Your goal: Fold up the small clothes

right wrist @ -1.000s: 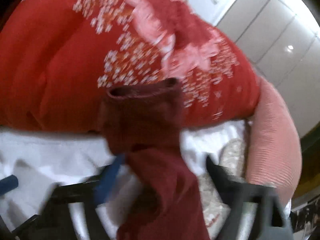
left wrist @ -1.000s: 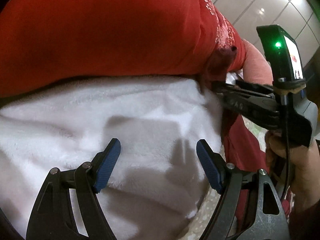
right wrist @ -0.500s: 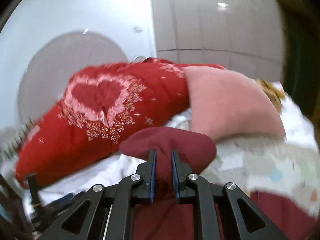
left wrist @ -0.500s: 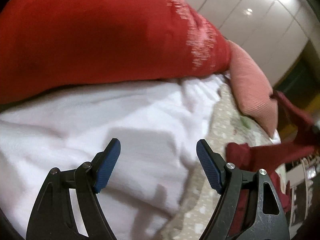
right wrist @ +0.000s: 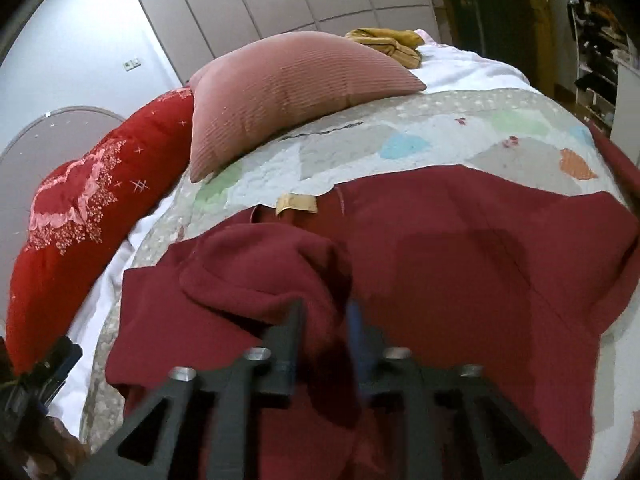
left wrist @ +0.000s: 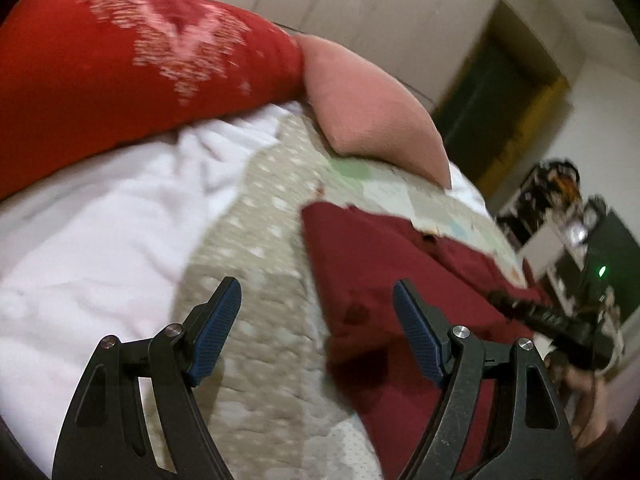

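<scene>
Lying spread on the quilt (right wrist: 400, 136) near its front edge — maroon garment (right wrist: 460, 264), sleeve between the just-opening right gripper (right wrist: 324, 320) jaws, laid across for folding; left gripper (left wrist: 316, 320) wide, empty — poised over the garment's side edge.

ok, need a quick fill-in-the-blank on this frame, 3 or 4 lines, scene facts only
1. The maroon garment lies spread on the patchwork ____.
2. The ribbed cushion resting on the bed is ____ in colour.
3. The left gripper has its jaws open and holds ____.
4. Behind the cushion, at the far end of the bed, lies a crumpled ____ cloth.

Missing words: quilt; pink; nothing; yellow
</scene>
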